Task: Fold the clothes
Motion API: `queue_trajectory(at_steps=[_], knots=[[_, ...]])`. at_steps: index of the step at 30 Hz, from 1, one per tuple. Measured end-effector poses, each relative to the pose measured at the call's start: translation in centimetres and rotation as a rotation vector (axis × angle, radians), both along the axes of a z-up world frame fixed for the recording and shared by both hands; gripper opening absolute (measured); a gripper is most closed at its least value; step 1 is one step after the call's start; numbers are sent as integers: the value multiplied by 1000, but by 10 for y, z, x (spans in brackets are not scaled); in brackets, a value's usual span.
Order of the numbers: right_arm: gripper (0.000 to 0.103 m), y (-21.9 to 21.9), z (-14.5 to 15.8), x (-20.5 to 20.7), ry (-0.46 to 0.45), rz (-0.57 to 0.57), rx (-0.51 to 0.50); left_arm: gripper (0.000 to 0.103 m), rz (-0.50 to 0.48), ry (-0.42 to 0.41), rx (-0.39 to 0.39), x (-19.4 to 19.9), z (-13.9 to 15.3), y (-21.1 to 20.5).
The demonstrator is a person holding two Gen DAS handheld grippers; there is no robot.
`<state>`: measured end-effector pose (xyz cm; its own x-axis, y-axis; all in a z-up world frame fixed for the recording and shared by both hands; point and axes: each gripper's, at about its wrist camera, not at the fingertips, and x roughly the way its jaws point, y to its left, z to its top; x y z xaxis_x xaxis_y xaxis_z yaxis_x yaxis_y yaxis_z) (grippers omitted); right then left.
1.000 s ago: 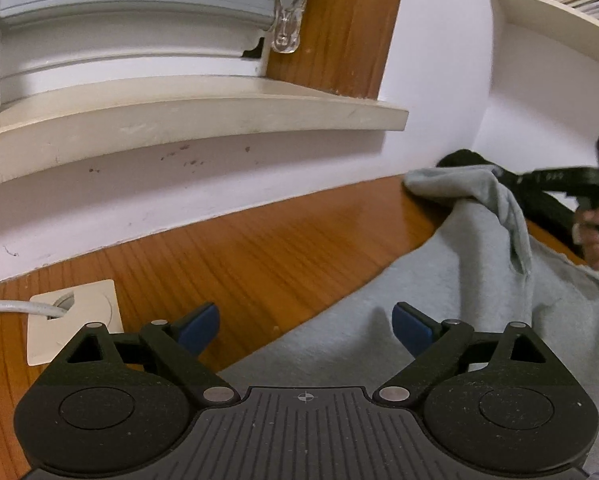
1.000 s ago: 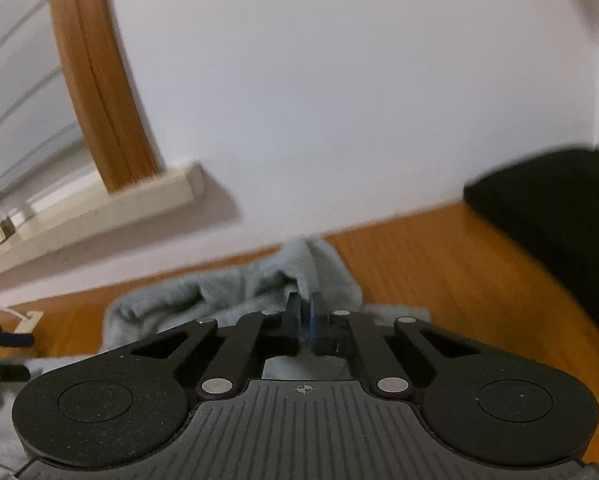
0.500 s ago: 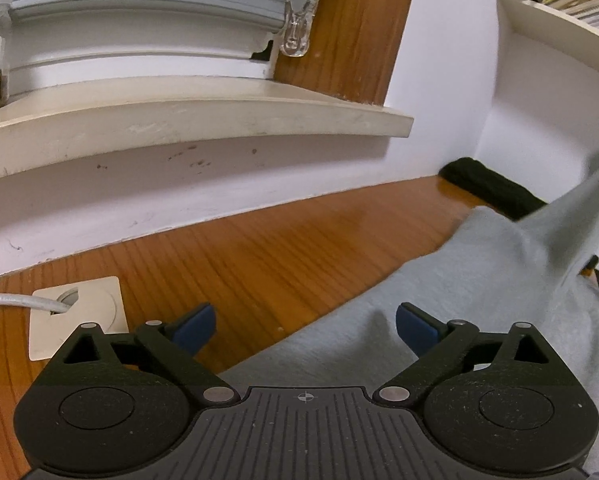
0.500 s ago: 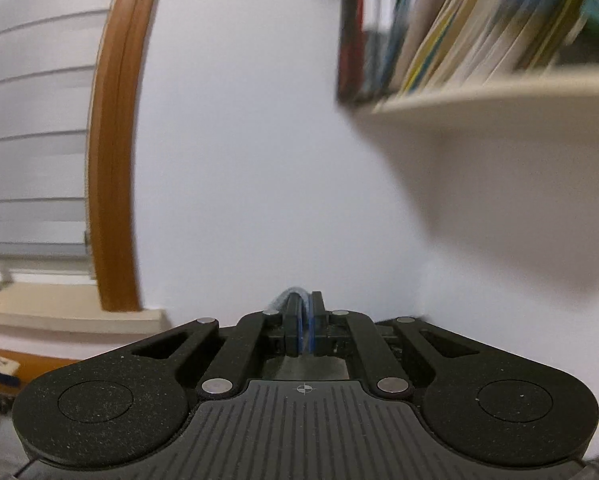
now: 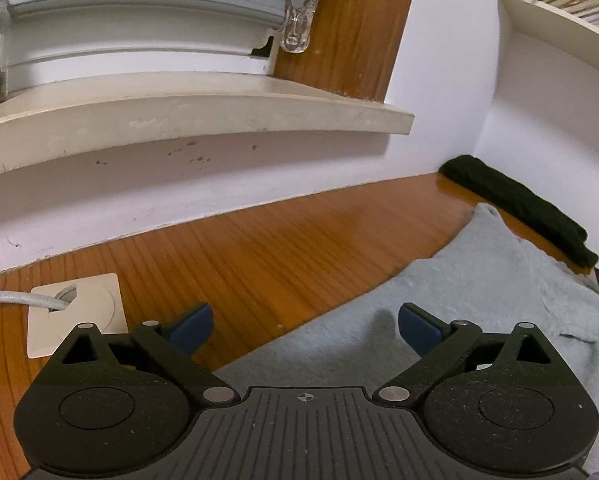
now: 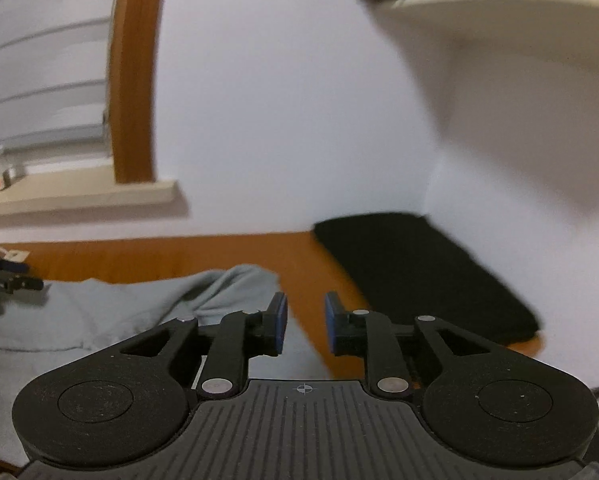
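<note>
Right wrist — jaws apart, empty.

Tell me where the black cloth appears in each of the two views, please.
Left wrist: the black cloth lies at the right, along the wall, behind the grey garment.
Right wrist: the black cloth is right of centre, beyond the fingertips.
Shared landmark: the windowsill.

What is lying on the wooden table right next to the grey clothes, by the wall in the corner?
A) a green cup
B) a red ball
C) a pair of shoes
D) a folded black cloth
D: a folded black cloth lies on the wooden table beside the grey garment, against the corner wall.
</note>
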<state>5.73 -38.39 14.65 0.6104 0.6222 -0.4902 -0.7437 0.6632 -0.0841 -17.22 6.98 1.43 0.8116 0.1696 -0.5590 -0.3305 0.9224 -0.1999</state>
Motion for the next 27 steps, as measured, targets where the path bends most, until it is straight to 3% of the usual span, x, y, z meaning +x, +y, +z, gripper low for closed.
queue_trajectory(at_steps=[8,14,20,26,27], knots=[[28,133,-92,41,205,128,26,101,0,2,-7,0,-1,1],[28,192,-117,67,248,83,5,101,-1,6,-8,1,-1,1],[28,204,-128,87,281,52,-22,101,-4,11,-7,2,0,0],[26,190,-136,106,363,33,38,101,-7,15,-7,3,-1,-1],[20,187,-137,108,374,35,53,101,-7,16,-7,3,-1,-1]])
